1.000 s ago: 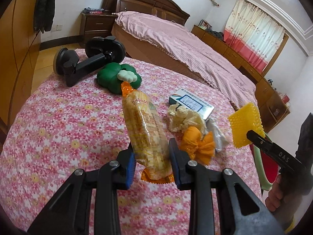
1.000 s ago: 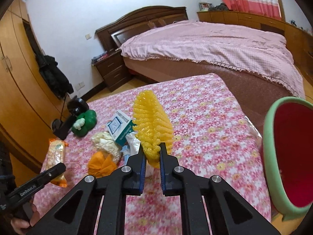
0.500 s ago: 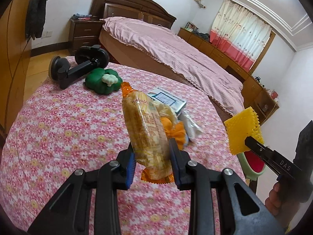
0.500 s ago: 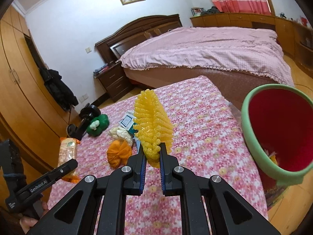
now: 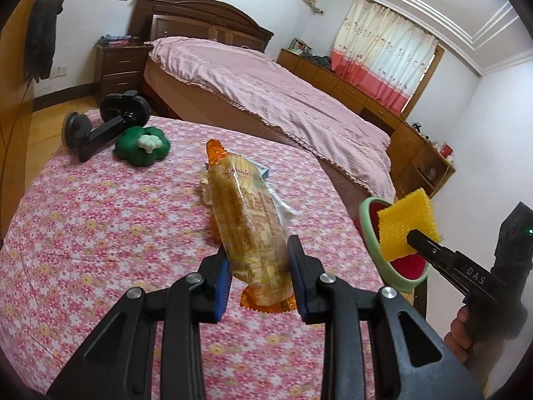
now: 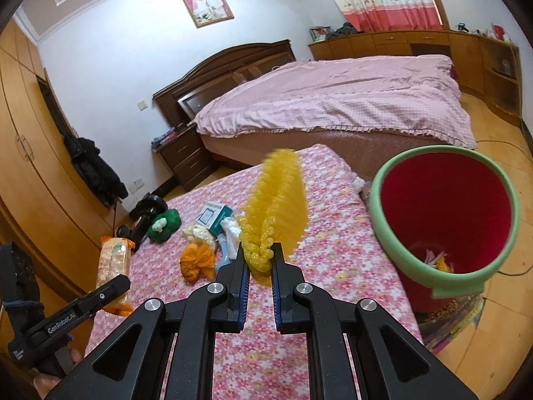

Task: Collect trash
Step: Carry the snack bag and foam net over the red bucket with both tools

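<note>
My left gripper [image 5: 258, 263] is shut on an orange snack packet [image 5: 246, 220] and holds it above the floral table [image 5: 100, 233]. My right gripper [image 6: 258, 260] is shut on a yellow foam net [image 6: 278, 200], raised above the table near its right edge. In the left wrist view the yellow foam net [image 5: 404, 221] hangs in front of the red bin [image 5: 408, 265]. The red bin with a green rim [image 6: 443, 206] stands off the table's right side with some scraps at its bottom. An orange net ball [image 6: 196, 260], a crumpled tissue [image 6: 200, 233], a small box [image 6: 213, 215] and clear plastic [image 6: 230, 230] lie on the table.
A green flower-shaped object [image 5: 143, 145] and a black holder [image 5: 106, 123] sit at the table's far left. A bed [image 6: 333, 100] lies behind the table. A wardrobe [image 6: 33, 166] stands at left. The floor [image 6: 493, 153] is behind the bin.
Both grippers rose and moved right with their loads. The yellow net is now close to the bin's mouth, and the bin shows more fully in the right wrist view.
</note>
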Available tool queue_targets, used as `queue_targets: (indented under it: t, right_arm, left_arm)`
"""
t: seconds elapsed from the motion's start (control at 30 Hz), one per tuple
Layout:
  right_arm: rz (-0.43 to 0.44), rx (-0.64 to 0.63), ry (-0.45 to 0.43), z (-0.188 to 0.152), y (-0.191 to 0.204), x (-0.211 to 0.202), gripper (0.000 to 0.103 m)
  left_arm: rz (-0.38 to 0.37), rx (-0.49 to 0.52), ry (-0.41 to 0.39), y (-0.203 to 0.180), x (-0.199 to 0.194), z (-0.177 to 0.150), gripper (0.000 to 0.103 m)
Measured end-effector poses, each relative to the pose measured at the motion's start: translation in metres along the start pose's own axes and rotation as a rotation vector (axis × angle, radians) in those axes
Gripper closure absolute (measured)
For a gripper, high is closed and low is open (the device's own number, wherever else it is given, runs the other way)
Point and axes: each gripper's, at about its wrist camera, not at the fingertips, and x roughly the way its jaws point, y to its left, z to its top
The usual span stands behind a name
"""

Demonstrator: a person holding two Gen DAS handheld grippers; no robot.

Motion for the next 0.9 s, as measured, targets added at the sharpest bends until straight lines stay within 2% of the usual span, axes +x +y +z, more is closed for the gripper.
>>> queue_targets:
  t: [0.4,0.9]
  right_arm:
    - [-0.051,0.033,-0.057,0.004,-0.026,-0.028,0.092]
    - [-0.189,0.077,-0.082,0.027,-0.101,-0.047,0.092]
  left_arm:
    - [-0.081,0.057,0.052,-0.035,0.014,0.006,0.071]
    - [-0.150,0.186,0.102,-0.110,0.065,0.024,0.071]
